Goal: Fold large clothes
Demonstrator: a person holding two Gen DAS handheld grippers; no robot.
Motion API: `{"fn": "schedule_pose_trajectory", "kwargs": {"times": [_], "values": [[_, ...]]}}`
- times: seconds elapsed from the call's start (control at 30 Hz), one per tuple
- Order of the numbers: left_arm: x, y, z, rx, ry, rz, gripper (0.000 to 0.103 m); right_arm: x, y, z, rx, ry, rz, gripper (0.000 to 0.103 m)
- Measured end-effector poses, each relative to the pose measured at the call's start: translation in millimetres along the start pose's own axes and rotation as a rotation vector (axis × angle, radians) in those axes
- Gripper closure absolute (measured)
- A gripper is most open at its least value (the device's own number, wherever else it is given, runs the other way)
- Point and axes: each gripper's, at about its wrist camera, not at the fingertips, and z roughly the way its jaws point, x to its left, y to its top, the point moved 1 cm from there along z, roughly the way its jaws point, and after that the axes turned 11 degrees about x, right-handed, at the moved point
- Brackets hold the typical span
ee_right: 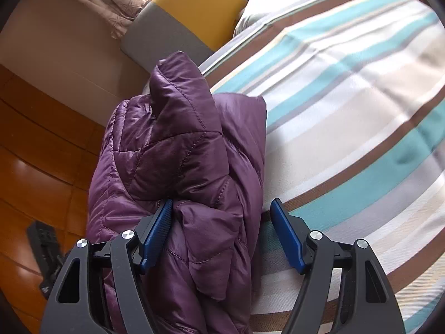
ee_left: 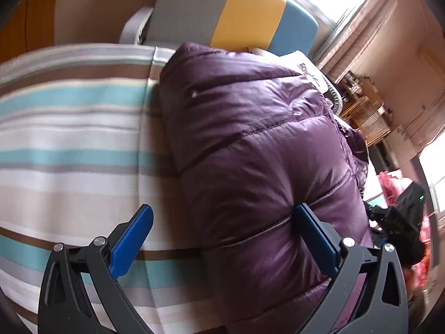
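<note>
A puffy purple jacket (ee_left: 258, 150) lies bunched up on the striped bedspread (ee_left: 72, 139), at the edge of the bed, with the wooden floor (ee_right: 33, 150) just past it. The left gripper (ee_left: 222, 239) is open wide; one blue finger is over the bedspread and the other is against the jacket. The right gripper (ee_right: 219, 233) is open wide too. A lump of the jacket sits between its blue fingers (ee_right: 157, 232), which do not squeeze it. The headboard (ee_left: 244, 11) is behind the jacket.
</note>
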Motion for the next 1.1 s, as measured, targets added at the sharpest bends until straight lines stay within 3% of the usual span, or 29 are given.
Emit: {"fn": "schedule_pose_trajectory", "kwargs": {"times": [0.1,0.23,0.37,0.47,0.6,0.67,0.83,0.97,1.1], "values": [[5.8,0.8,2.8,0.018,-0.074,-0.032,0.002,-4.2,-0.5,2.2,0.009,0.038,-0.002,0.041],[8.8,-0.6,1.4,0.011,-0.151,-0.044,0.002,-4.6,0.9,3.4,0.012,0.032,-0.02,0.042],[12.8,-3.4,1.6,-0.009,-0.136,-0.05,0.002,-3.9,1.8,4.5,0.014,0.029,-0.027,0.042],[8.6,-5.1,13.4,0.02,-0.154,-0.041,0.002,0.8,-0.2,6.8,0.01,0.015,-0.04,0.042],[-0.9,-7.1,18.4,0.001,-0.109,-0.015,0.004,8.5,-1.8,6.9,0.005,0.006,-0.057,0.051],[-7.9,-8.7,18.7,-0.001,-0.122,0.015,0.023,12.7,-2.3,5.3,0.003,-0.005,-0.073,0.054],[-19.5,-12.4,14.2,-0.013,-0.084,0.057,0.035,22.5,-5.1,1.6,-0.014,-0.019,-0.101,0.064],[-28.0,-14.1,3.5,-0.036,-0.053,0.108,0.051,38.4,-12.5,-3.8,-0.053,-0.038,-0.155,0.071],[-34.0,-14.3,-9.5,-0.061,-0.042,0.134,0.058,49.6,-19.3,-11.1,-0.08,-0.035,-0.18,0.076]]}}
